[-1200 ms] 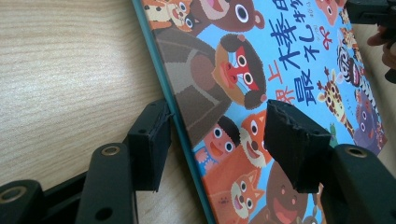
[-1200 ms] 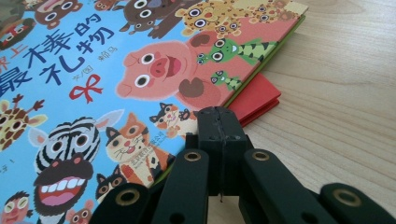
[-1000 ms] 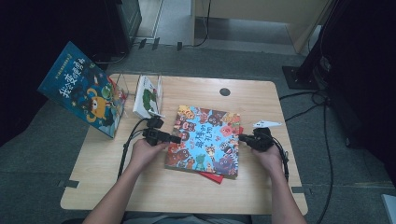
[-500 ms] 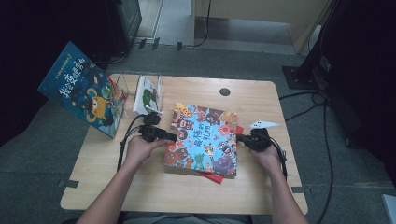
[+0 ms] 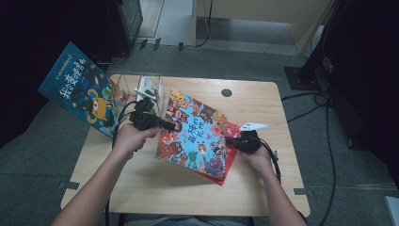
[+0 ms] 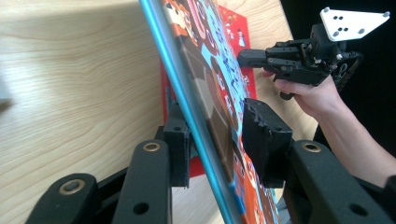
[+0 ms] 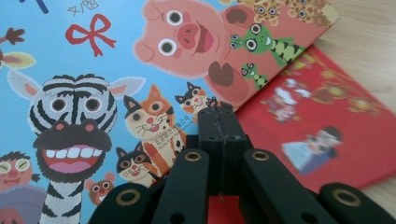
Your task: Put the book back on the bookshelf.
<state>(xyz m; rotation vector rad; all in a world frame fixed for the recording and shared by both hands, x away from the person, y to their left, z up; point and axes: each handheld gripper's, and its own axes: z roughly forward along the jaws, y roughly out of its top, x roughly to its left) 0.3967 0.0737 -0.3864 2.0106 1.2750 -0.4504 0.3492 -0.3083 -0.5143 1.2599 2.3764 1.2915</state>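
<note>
Compared with a second ago, the animal picture book [image 5: 197,134] is tilting, its left edge lifted off the wooden table [image 5: 263,101] while the left gripper [image 5: 167,125] is rising. Its jaws have just been closing and are straddling that glossy, blue-spined edge [image 6: 205,135]; whether both pads are pressing on it is hard to tell. A flat red book [image 7: 322,121] is lying beneath, mostly covered. On the right, the right gripper [image 5: 228,140], jaws fully together with nothing between them, is resting its tips against the cartoon cover [image 7: 140,84]. At far left, another book [image 5: 80,94] is leaning by a clear rack [image 5: 150,89], partly hidden.
</note>
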